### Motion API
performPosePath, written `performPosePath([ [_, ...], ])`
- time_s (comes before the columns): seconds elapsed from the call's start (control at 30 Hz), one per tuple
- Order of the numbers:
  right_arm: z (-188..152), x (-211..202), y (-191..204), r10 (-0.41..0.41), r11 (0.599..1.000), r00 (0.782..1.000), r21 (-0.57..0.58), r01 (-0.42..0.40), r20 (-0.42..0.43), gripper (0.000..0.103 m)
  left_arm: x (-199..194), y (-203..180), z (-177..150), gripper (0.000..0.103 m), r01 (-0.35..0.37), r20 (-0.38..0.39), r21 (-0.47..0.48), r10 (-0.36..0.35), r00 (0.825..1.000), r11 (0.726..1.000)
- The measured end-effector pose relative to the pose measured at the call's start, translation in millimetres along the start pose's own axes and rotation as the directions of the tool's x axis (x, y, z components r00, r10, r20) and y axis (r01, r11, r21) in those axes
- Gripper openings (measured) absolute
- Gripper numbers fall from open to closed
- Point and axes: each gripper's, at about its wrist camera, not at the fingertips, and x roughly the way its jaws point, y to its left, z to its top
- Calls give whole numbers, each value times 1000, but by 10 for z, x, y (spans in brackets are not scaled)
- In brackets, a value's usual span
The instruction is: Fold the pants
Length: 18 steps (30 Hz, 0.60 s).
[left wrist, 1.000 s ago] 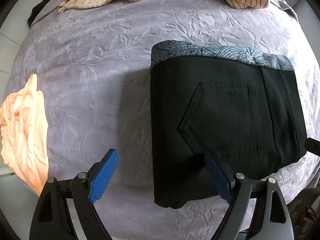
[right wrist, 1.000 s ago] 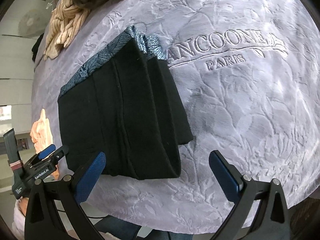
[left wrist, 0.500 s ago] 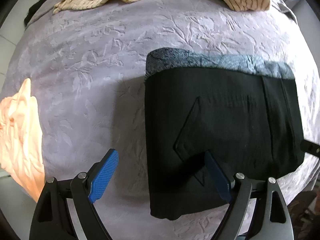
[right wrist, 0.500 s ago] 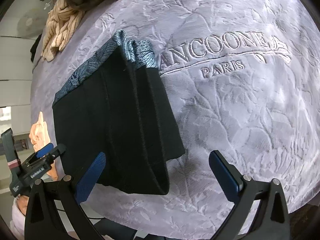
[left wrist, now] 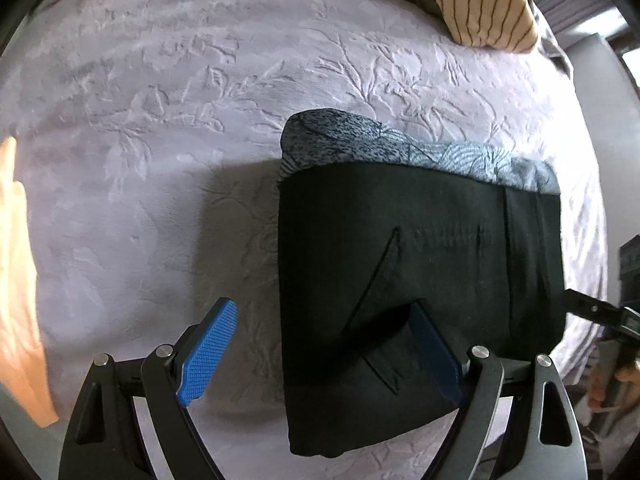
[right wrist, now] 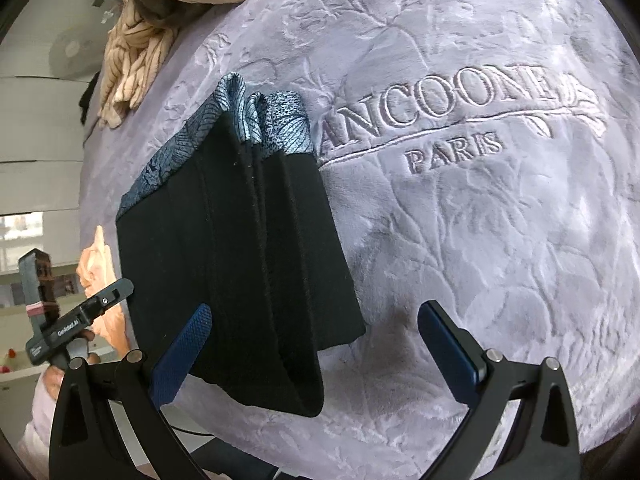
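Pants, black and folded into one thick rectangular bundle (left wrist: 420, 280) with a blue-grey leaf-patterned waistband along its far edge, lie on a lilac plush blanket embossed with leaves (left wrist: 180, 140) in the left wrist view, filling the area from centre toward 4 o'clock. One stitched back pocket shows on the top layer. The left gripper (left wrist: 324, 356) is spread wide with nothing pinched: its blue-padded left finger (left wrist: 208, 354) hangs over bare blanket at 7 o'clock, and the right finger sits over the bundle near 5 o'clock; whether it touches the cloth cannot be told. One cream garment with brown stripes (left wrist: 480, 4) is heaped at 12 to 1 o'clock, and one peach-coloured cloth (left wrist: 16, 280) lies at 9 o'clock.

In the right wrist view the same single bundle (right wrist: 240, 260) sits left of centre, its waistband pointing to 11 o'clock. The right gripper (right wrist: 316, 356) is likewise spread and empty, its left finger over the bundle's near edge and its right finger over the blanket at 5 o'clock. Raised lettering "ANCOONE PARIS" (right wrist: 456, 120) stands at 2 o'clock. The other gripper's black body shows at 8 o'clock.
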Motion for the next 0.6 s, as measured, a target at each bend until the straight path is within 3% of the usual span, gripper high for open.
performPosePath([
  [0.27,277,214,-34,110,992,994,-57,-111,-11,103,261,-31,121,89,118,1,51,-118,993,992],
  [0.33,363,302,-14,168,982,986,-83,-169,-25,103,361,-98,165,102,134,1,57,-135,991,989],
  [0.4,441,424,-2,191,976,981,-97,-194,-39,103,462,-121,186,102,141,3,64,-142,990,988],
  [0.6,489,575,-53,225,971,973,-75,-229,-56,101,596,-19,136,103,205,-2,-19,-205,979,979],
])
